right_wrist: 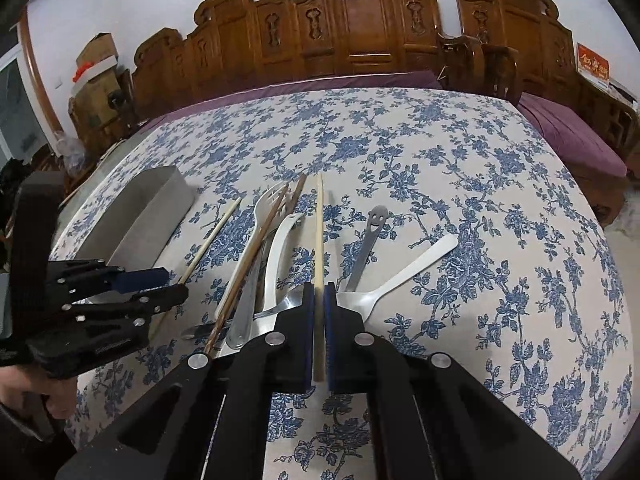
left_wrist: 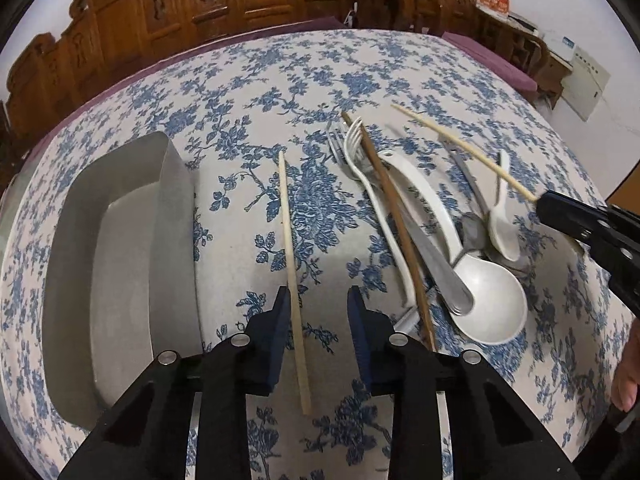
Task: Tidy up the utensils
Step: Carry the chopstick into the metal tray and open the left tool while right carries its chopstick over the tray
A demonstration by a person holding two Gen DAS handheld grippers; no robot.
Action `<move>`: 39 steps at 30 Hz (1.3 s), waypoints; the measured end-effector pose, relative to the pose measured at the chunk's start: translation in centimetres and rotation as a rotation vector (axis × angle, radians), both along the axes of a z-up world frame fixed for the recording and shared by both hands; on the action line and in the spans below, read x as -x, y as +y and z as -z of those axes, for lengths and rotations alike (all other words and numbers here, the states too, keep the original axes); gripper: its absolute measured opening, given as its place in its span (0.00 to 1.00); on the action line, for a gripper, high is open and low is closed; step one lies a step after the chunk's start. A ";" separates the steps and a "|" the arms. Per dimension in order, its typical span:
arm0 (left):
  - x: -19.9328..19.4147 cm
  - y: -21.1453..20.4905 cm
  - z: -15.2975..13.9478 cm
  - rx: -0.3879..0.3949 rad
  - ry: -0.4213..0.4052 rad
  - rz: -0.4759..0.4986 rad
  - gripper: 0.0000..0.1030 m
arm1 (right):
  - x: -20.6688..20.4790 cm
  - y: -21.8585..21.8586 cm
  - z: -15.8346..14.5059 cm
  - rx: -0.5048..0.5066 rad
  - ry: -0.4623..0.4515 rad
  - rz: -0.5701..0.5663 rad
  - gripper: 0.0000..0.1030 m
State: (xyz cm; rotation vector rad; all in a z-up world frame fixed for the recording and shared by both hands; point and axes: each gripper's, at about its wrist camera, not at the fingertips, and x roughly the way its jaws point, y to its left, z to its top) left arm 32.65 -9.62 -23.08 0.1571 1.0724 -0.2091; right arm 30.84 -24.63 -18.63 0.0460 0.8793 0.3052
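Your table is covered by a blue floral tablecloth (left_wrist: 280, 80), with carved wooden chairs (right_wrist: 352, 24) lined along its far side. At the left sits a grey rectangular metal tray (left_wrist: 120, 240), open side up, with nothing visible in the part you can see. To its right lies the heap of utensils: a large white ladle-like spoon (left_wrist: 488, 304) with its bowl toward you, a steel knife (left_wrist: 436, 264) crossing under a dark brown chopstick (left_wrist: 396, 220), a white plastic fork (left_wrist: 372, 188) over a metal fork, and a small white spoon (left_wrist: 502, 220) farther right. Your left gripper (left_wrist: 318, 304) hangs just beside the tray with its jaws narrowed but not pressing; a pale chopstick (left_wrist: 290, 256) lies on the cloth between them, close to the left finger, and whether that finger touches it cannot be told. Your right gripper (right_wrist: 319, 300) is clamped onto a second pale chopstick (right_wrist: 319, 232), which points away from you above the heap, beside a steel spoon handle with a smiley face (right_wrist: 374, 228).
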 end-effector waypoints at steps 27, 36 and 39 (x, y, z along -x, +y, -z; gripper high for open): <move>1.6 2.4 -4.5 0.070 -0.031 -0.021 0.04 | 3.5 2.3 -2.9 0.012 -0.054 0.001 0.06; 2.3 6.2 -7.2 0.066 -0.074 -0.041 0.04 | 4.5 5.5 -4.6 0.023 -0.062 -0.030 0.06; 2.5 7.7 -7.6 0.066 -0.077 -0.054 0.04 | 4.6 6.8 -5.1 0.027 -0.068 -0.045 0.06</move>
